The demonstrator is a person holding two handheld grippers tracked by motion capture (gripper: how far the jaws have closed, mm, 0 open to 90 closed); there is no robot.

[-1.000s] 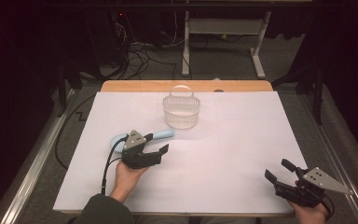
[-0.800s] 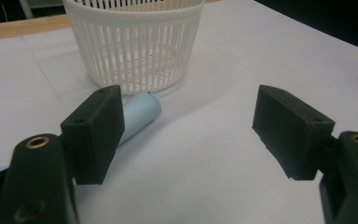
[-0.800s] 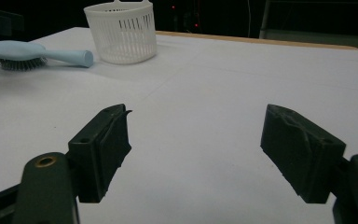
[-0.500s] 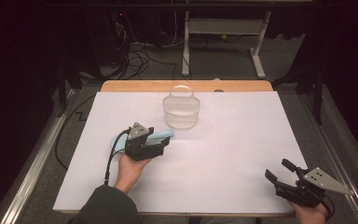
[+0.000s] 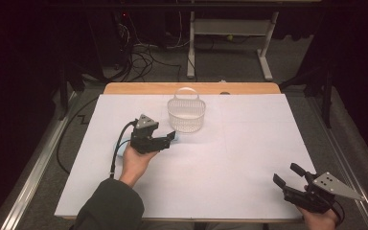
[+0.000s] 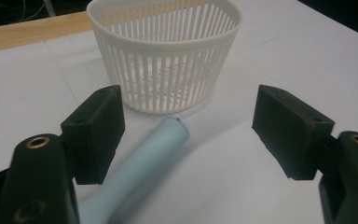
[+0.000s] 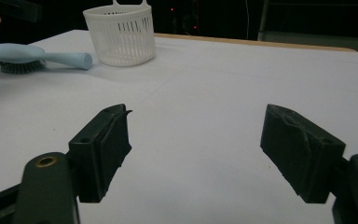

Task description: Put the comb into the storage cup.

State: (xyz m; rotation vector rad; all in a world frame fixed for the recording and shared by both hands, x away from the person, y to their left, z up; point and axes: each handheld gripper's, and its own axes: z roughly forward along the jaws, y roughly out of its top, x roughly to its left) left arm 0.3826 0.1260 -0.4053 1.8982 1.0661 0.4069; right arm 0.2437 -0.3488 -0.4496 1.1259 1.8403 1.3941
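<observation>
White sheeting covers the table [image 5: 230,182], with dark floor and loose cables beyond its far edge. I hold the left gripper [image 6: 186,121] low over the pale blue hairbrush [image 7: 32,57], jaws spread wide and gripping nothing. The brush's handle [image 6: 144,163] lies between them, close against the left jaw and well clear of the right one, its rounded end pointing ahead at the white slatted basket [image 6: 165,56] just beyond the jaw tips.

In my judgement the step in hand is a grasp on that handle. To do it well I would shift the gripper toward the left jaw's side until the handle sits centred, lower until both pads bracket it, then close squarely across it; closing off-centre may roll or skid the brush toward the basket.

The basket appears empty; I see only its perforated floor through the slats.

My right gripper [image 5: 299,184] rests apart at the near edge, jaws released, bare sheet ahead.
</observation>
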